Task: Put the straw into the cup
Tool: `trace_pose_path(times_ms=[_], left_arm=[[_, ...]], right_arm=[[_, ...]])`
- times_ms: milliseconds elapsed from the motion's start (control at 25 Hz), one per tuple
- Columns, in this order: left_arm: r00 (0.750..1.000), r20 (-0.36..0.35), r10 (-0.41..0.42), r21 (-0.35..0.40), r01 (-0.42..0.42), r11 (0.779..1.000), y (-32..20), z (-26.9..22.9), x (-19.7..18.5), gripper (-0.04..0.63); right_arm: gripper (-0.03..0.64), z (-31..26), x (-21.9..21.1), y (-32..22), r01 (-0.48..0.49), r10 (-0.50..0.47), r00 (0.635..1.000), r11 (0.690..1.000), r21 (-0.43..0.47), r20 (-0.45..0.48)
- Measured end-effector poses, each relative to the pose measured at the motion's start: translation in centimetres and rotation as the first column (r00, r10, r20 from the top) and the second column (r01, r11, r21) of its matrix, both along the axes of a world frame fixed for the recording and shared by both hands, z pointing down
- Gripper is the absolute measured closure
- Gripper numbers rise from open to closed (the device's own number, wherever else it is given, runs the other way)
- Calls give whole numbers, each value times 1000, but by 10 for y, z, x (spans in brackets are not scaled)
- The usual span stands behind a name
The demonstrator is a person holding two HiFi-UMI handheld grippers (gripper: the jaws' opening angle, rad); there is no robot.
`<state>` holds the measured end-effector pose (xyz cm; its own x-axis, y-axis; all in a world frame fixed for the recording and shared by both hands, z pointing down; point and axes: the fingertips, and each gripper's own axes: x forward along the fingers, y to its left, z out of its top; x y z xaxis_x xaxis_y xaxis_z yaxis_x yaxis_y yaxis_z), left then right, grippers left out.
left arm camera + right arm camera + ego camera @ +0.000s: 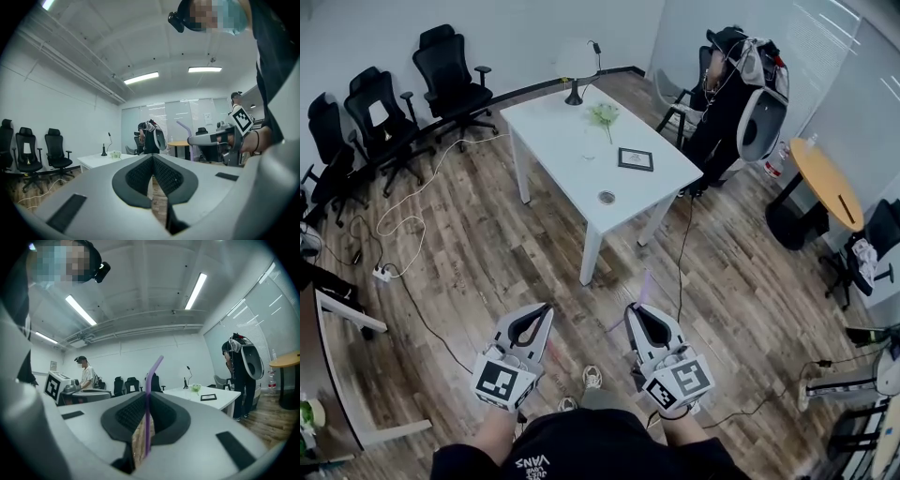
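Note:
A purple bendy straw stands upright between the jaws of my right gripper, which is shut on it, with the bent top leaning right. In the head view the right gripper hovers over the wooden floor, well short of the white table; the straw shows faintly beside it. A small round cup sits near the table's near edge. My left gripper is level beside the right one, jaws shut with nothing between them.
On the table stand a lamp, a small plant and a picture frame. Black office chairs line the left wall. A person stands beyond the table's right end. A round wooden table is far right. Cables trail on the floor.

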<state>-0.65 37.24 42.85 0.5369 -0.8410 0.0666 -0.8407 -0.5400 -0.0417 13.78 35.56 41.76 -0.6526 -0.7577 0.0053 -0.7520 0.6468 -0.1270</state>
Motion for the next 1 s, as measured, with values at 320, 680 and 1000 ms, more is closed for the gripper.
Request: trace_pose_path(times_ms=[320,680,1000], left_arm=[[999,1,-38,2,38,999,-46,-2,9,584],[997,16,-74,5,74,997,-89,-3,23,584],[997,1,-83,5,83,997,-110,0,30,584]], right_arm=[[580,-2,8,-53,35,-35,999,999,7,7],[580,-2,23,-103,69,-69,997,998,12,16],[580,-1,26,-126,86,-86,996,996,12,5]])
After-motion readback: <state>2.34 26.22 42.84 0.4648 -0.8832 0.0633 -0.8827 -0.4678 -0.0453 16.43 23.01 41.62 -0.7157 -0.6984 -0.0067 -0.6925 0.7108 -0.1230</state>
